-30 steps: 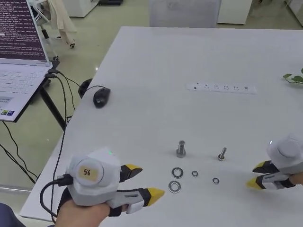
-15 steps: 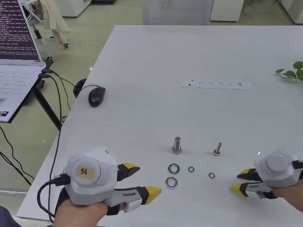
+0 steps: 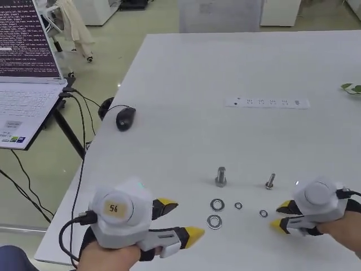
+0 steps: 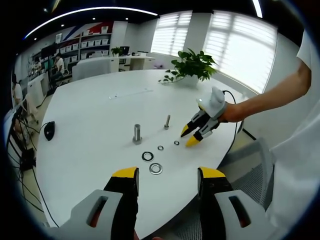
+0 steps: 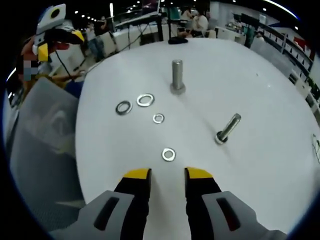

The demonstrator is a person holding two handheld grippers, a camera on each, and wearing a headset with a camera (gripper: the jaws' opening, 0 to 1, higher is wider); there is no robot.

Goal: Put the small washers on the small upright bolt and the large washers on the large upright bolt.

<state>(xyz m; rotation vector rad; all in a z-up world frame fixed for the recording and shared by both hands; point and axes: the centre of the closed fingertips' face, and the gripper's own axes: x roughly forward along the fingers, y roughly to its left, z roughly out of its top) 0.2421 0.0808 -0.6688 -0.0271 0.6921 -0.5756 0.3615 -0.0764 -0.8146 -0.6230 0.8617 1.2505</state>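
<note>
The large upright bolt (image 3: 220,176) and the small upright bolt (image 3: 270,181) stand on the white table (image 3: 186,113). Two large washers (image 3: 217,204) (image 3: 214,222) lie flat in front of the large bolt. Two small washers (image 3: 238,206) (image 3: 263,213) lie to their right. My left gripper (image 3: 181,219) is open, low over the table just left of the large washers (image 4: 156,168). My right gripper (image 3: 278,216) is open with nothing between its jaws. In the right gripper view, its tips (image 5: 168,173) are just short of a small washer (image 5: 168,154), with the small bolt (image 5: 228,128) beyond.
A white power strip (image 3: 266,103) lies farther back on the table. A black mouse (image 3: 125,118) sits near the left edge, with its cable running off toward a laptop (image 3: 22,84) on a stand. A plant leaf (image 3: 352,88) shows at the far right.
My right gripper has moved left, closing on the small washer nearest it. The left gripper has kept its place beside the large washers. The head camera has shifted.
</note>
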